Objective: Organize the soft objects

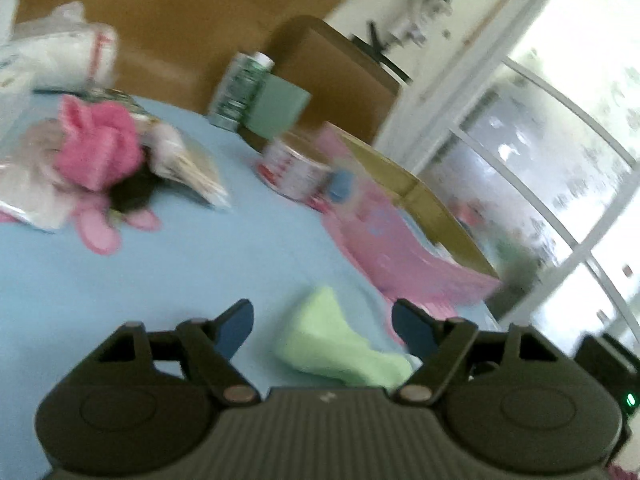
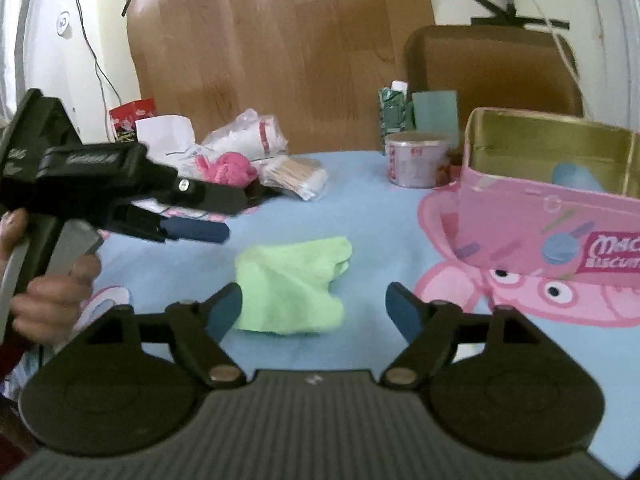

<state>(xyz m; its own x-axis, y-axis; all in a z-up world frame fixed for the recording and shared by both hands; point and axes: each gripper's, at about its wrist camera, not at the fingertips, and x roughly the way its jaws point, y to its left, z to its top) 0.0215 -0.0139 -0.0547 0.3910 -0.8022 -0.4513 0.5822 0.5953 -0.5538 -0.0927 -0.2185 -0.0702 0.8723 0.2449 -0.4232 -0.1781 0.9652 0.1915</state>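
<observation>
Green cloth (image 2: 294, 284) lies crumpled on the light-blue sheet (image 2: 360, 216), directly ahead of the right gripper (image 2: 314, 312), jaws spread, nothing between pads. Cloth's long axis runs 7 to 1 o'clock. Left gripper (image 2: 200, 230) at 10 o'clock, open and empty, fingers aimed toward 3. Pink biscuit box (image 2: 552, 236) at 2 o'clock. Pink soft toy (image 2: 232, 168) farther, 11 o'clock.

Light-blue cartoon-print table cover (image 2: 360, 216), crumpled green cloth (image 2: 292, 284), pink biscuit box (image 2: 540, 236), tub (image 2: 414, 160), perhaps pink plush (image 2: 234, 166)
</observation>
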